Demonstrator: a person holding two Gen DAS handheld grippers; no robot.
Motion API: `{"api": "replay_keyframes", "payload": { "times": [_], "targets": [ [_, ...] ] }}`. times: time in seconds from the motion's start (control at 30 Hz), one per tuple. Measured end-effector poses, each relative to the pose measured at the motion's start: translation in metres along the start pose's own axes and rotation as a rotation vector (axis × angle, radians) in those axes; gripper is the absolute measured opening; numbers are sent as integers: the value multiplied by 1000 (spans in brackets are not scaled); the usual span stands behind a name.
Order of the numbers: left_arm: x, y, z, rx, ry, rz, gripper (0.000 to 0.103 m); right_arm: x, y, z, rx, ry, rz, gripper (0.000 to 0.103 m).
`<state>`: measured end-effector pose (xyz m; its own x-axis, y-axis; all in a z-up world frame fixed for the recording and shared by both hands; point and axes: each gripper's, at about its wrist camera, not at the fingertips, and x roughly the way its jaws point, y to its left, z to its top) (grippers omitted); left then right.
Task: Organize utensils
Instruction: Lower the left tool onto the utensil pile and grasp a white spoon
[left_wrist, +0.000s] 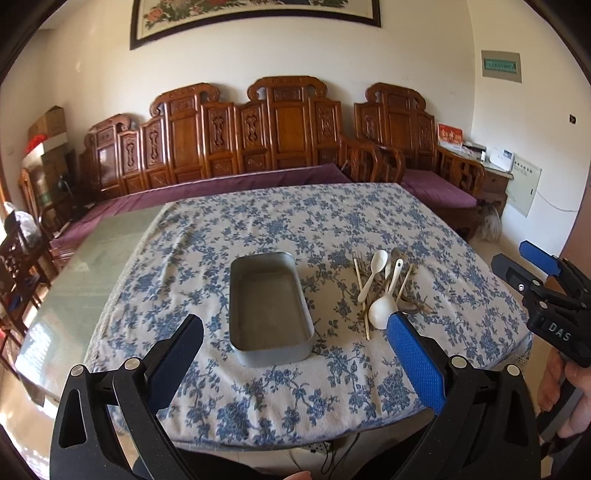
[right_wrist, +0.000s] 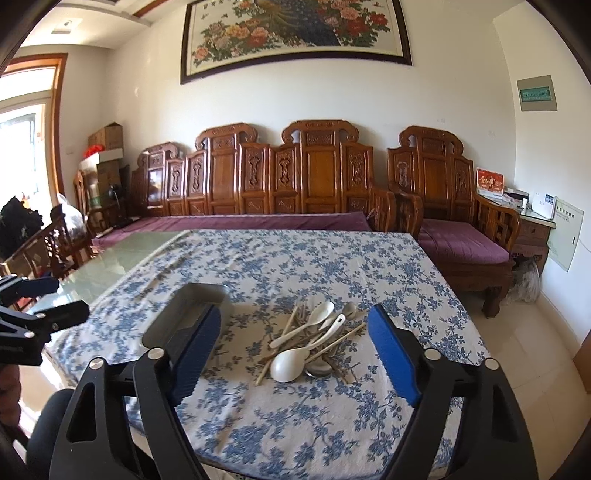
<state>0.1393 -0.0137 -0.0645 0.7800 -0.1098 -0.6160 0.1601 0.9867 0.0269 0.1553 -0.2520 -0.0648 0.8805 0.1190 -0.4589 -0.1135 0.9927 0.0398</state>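
A grey metal tray (left_wrist: 236, 295) stands empty on the floral tablecloth; in the right wrist view its far end (right_wrist: 207, 291) shows behind my left finger. To its right lies a pile of utensils (left_wrist: 384, 291): white spoons (right_wrist: 290, 363), metal spoons, a fork and chopsticks (right_wrist: 280, 350). My left gripper (left_wrist: 295, 325) is open and empty, above the table's near edge, framing the tray. My right gripper (right_wrist: 295, 317) is open and empty, hovering short of the pile. It also shows at the right of the left wrist view (left_wrist: 524, 258).
The table (left_wrist: 92, 251) has a bare glass part left of the blue floral cloth (right_wrist: 295, 258). Carved wooden benches with purple cushions (right_wrist: 461, 243) stand behind and to the right. Boxes (right_wrist: 105, 138) are stacked at far left.
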Motion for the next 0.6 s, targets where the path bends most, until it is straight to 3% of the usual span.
{"api": "replay_keyframes", "payload": {
  "times": [0.23,0.4,0.6],
  "targets": [
    [52,-4,10,15,58,-59,96,59,-25,-2,12,66,-23,77],
    [95,-13,12,25,120,-116,96,108,-41,-8,26,140,-22,65],
    [145,-28,8,39,208,-177,77,163,-54,-27,40,236,-7,58]
  ]
}}
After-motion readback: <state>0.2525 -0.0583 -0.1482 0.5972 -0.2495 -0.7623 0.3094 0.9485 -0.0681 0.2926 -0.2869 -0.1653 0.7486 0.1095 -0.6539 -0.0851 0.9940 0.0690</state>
